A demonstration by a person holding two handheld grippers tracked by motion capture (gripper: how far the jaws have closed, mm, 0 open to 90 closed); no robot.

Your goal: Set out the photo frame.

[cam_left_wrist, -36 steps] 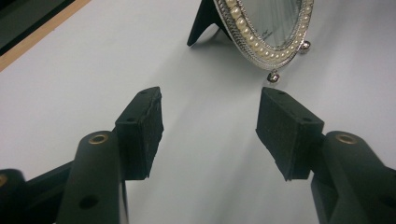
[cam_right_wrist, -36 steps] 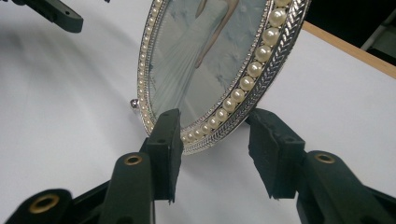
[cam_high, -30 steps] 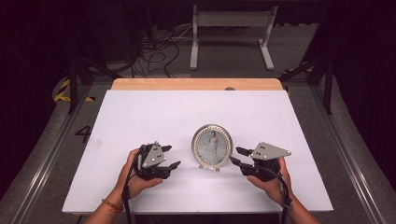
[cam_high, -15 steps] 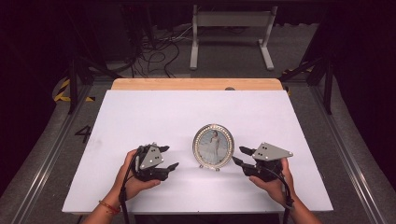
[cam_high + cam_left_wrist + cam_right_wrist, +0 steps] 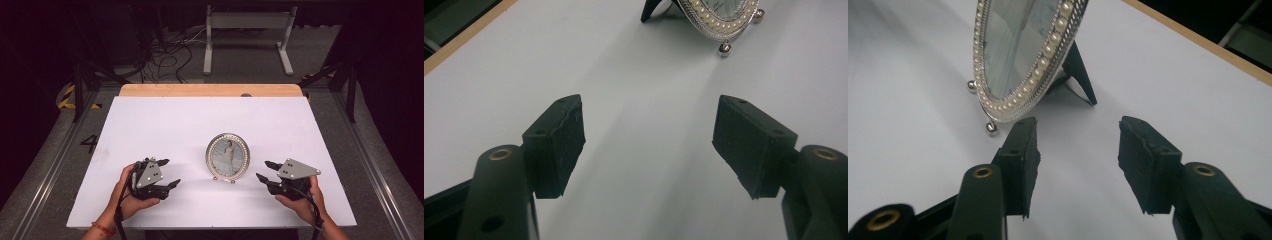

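An oval picture frame (image 5: 228, 156) with a pearl-beaded silver rim stands upright on the white table, propped on a black back leg and small ball feet. Its lower rim (image 5: 719, 20) appears at the top of the left gripper view, and its edge (image 5: 1018, 65) rises close in the right gripper view. My left gripper (image 5: 167, 174) rests left of the frame, a clear gap away, open with nothing between its pads; its jaws have just been opening. My right gripper (image 5: 264, 170) sits right of the frame, open and empty, and its jaws have also just been opening. In its own view the right gripper (image 5: 1075, 150) points past the frame's black leg (image 5: 1079, 70).
The white table top (image 5: 200, 125) has a wooden strip (image 5: 210, 90) along its far edge. Beyond it stand a metal stand (image 5: 247, 30) and loose cables (image 5: 165, 55) on the floor. Dark rails run along both sides of the table.
My left gripper has drawn away from the frame toward the left. Both grippers' jaws stand wider apart than before. The frame has not moved.
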